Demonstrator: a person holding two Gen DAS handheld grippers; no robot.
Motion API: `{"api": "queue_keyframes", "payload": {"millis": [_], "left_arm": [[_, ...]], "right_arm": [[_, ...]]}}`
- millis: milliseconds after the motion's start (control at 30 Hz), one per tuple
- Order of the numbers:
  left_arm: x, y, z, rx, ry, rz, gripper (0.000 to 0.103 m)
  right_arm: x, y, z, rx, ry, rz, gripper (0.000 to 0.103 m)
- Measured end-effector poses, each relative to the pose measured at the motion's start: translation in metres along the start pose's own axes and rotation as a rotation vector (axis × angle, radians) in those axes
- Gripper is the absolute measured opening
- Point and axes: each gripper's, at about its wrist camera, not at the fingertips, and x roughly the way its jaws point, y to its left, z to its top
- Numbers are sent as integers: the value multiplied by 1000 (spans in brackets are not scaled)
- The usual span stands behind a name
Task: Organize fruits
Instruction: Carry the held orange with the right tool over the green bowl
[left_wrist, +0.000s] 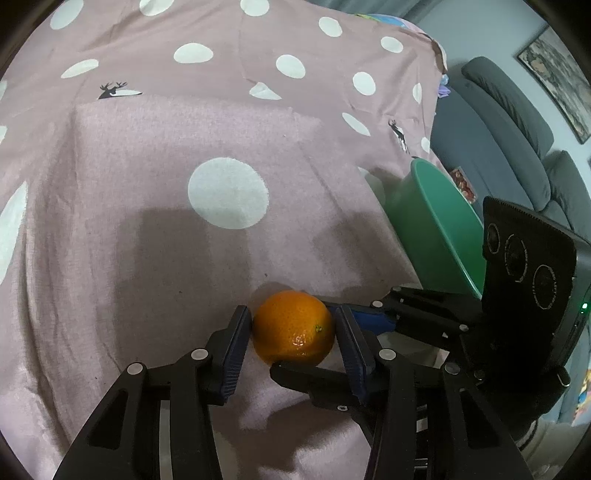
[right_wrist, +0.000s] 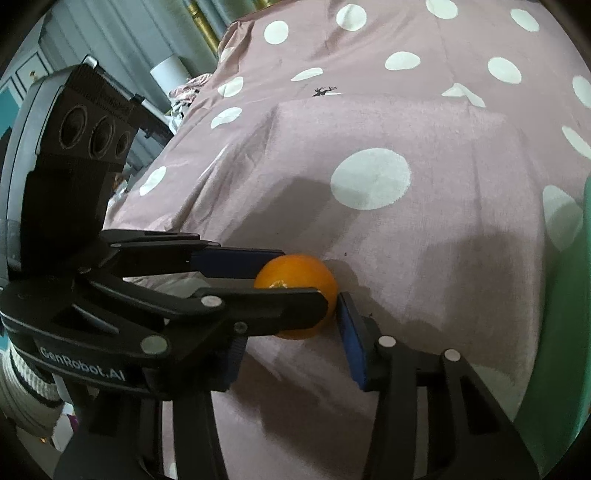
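Round glossy orange (left_wrist: 293, 326), stem dimple showing, resting on cloth

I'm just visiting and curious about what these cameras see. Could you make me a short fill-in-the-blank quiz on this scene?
1. Both grippers close around a single ____ fruit, the orange.
2. The pink cloth under it is printed with large white ____.
3. The bowl at the cloth's edge is ____ in colour.
4. The left gripper's pads are ____ in colour.

Missing words: orange; dots; green; blue
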Motion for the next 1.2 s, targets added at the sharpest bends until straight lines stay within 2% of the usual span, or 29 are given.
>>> {"api": "queue_keyframes", "payload": {"millis": [300,667,967,1200], "left_arm": [[-6,-12,-7,8,-11,5,48],[-30,-47,-10,71,-69,19,48],[-41,-99,7,186,-113,20,48],[-31,-151,23,299,-122,2,48]], "right_arm": [[-12,5,-8,25,-29,-1,46],[-51,16,-13,17,-117,-17,46],[-100,5,-13,24,-234,-53,46],[-145,-19,-21,60,-324,-109,46]]}}
